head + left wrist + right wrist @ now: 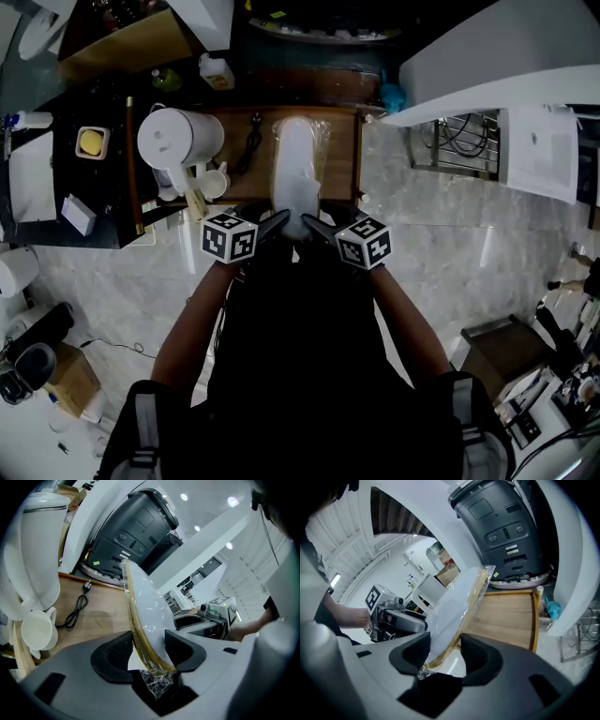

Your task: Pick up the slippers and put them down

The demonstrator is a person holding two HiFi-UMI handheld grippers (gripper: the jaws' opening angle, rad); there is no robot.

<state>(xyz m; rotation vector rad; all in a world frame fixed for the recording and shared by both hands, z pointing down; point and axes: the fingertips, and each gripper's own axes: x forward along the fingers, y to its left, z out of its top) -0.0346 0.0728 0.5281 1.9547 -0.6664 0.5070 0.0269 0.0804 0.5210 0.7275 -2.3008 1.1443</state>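
Observation:
A pair of white slippers (pixel 298 169) sealed in clear plastic stretches away from me over the wooden tray (pixel 342 155). My left gripper (pixel 277 223) and right gripper (pixel 313 225) meet at the pack's near end, one on each side. In the left gripper view the slippers (pixel 145 597) stand on edge, their yellowish sole rim pinched between the left gripper's (pixel 147 651) pads. The right gripper view shows the slippers (pixel 454 602) tilted up between the right gripper's (pixel 445 651) pads, with a plastic corner hanging below. Both grippers are shut on the pack.
A white kettle (pixel 178 141), a white cup (pixel 214 181) and a black power cord (pixel 251 141) lie at the tray's left. A black machine (pixel 136 527) stands behind the tray. To the right are a blue cloth (pixel 394 97) and a wire rack (pixel 459 141).

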